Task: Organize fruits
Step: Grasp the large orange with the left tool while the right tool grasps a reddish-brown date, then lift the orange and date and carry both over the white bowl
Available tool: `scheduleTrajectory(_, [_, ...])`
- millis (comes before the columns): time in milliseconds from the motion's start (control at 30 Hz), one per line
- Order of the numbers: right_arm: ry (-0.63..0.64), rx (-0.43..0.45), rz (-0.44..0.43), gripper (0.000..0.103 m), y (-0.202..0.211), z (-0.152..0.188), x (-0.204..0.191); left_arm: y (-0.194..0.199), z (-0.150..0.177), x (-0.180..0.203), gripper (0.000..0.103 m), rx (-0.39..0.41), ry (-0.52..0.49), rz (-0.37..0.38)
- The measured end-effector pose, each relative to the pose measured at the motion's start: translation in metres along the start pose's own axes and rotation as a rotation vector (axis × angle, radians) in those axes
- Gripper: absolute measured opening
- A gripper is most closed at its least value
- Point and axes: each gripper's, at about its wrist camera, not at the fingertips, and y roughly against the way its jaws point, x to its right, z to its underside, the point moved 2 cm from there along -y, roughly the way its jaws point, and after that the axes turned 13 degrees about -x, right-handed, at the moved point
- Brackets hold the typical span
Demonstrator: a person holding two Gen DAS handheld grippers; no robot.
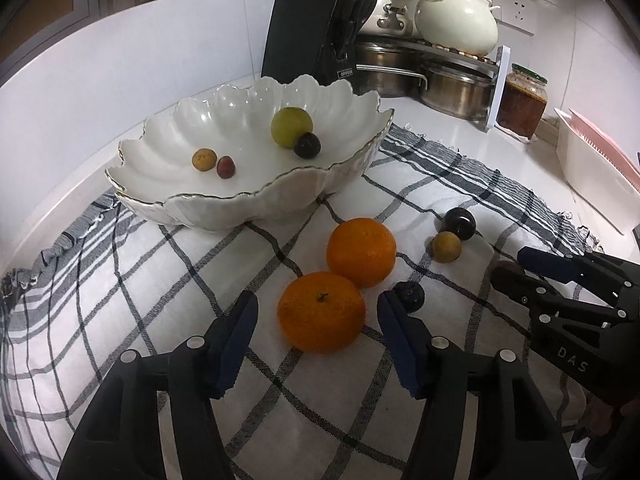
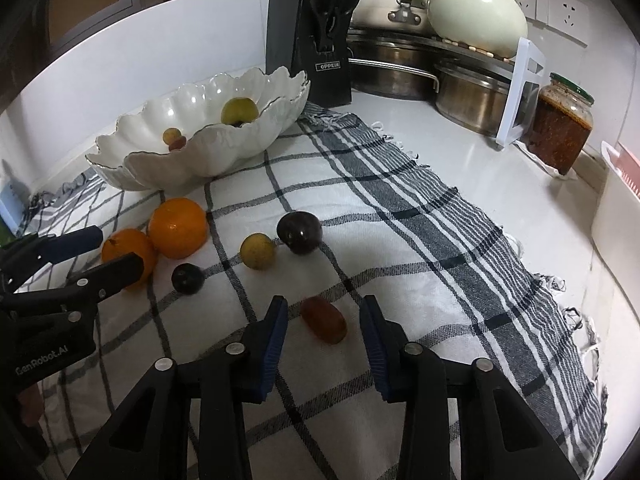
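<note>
**Both tongs open over fruit on the checked cloth**

From the left wrist view we see our left tongs (image 1: 318, 312) spread wide on either side of the near orange (image 1: 321, 312), not touching it. A second orange (image 1: 361, 252) sits just behind, touching the first. A small dark plum (image 1: 410, 296) lies right beside the tongs' right finger. Farther right, a yellow fruit (image 1: 446, 246) touches a larger dark plum (image 1: 459, 222).

This view looks down into the scalloped white bowl (image 1: 208, 208) and shows four pieces inside: a green fruit (image 1: 291, 126) touching a dark one (image 1: 307, 145), and apart from them a small orange-yellow fruit (image 1: 204, 159) beside a small red one (image 1: 225, 167). From the right wrist view the rim hides part of these.

Only the right wrist view clearly shows the oblong reddish fruit (image 2: 323, 319), lying on the cloth (image 2: 400, 216) between the parted fingers of our right tongs (image 2: 323, 322), which are open and clear of it. In the left view it is nearly hidden behind those tongs.

Behind, on the counter (image 2: 460, 160), stand a knife block (image 2: 308, 60), steel pots (image 2: 468, 100) and a jar (image 2: 560, 128).
</note>
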Motion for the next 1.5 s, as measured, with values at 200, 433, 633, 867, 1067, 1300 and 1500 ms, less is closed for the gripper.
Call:
scheduleTrajectory(200, [0.006, -0.008, 0.007, 0.027, -0.004, 0.001, -0.001, -0.007, -0.002, 0.001, 0.055, -0.013, 0.0, 0.014])
scheduleTrajectory(433, [0.013, -0.003, 0.013, 0.023, -0.004, 0.001, -0.002, -0.01, -0.003, 0.002, 0.048, -0.019, -0.003, 0.007])
scheduleTrajectory(633, [0.012, 0.014, 0.01, 0.022, 0.003, 0.001, -0.002, -0.003, -0.002, 0.002, 0.047, -0.01, 0.005, 0.024])
scheduleTrajectory(867, [0.019, 0.056, 0.001, 0.022, 0.02, 0.001, -0.004, 0.016, 0.001, 0.003, 0.047, 0.016, 0.021, 0.028])
scheduleTrajectory(1067, [0.034, 0.119, -0.016, 0.022, 0.045, -0.003, -0.009, 0.041, 0.0, 0.002, 0.047, 0.065, 0.04, 0.022])
scheduleTrajectory(1300, [0.077, 0.199, -0.048, 0.022, 0.075, -0.011, -0.017, 0.075, -0.002, 0.0, 0.047, 0.141, 0.078, -0.005])
scheduleTrajectory(1500, [0.119, 0.265, -0.077, 0.022, 0.097, -0.017, -0.024, 0.099, -0.002, -0.003, 0.047, 0.196, 0.114, -0.038])
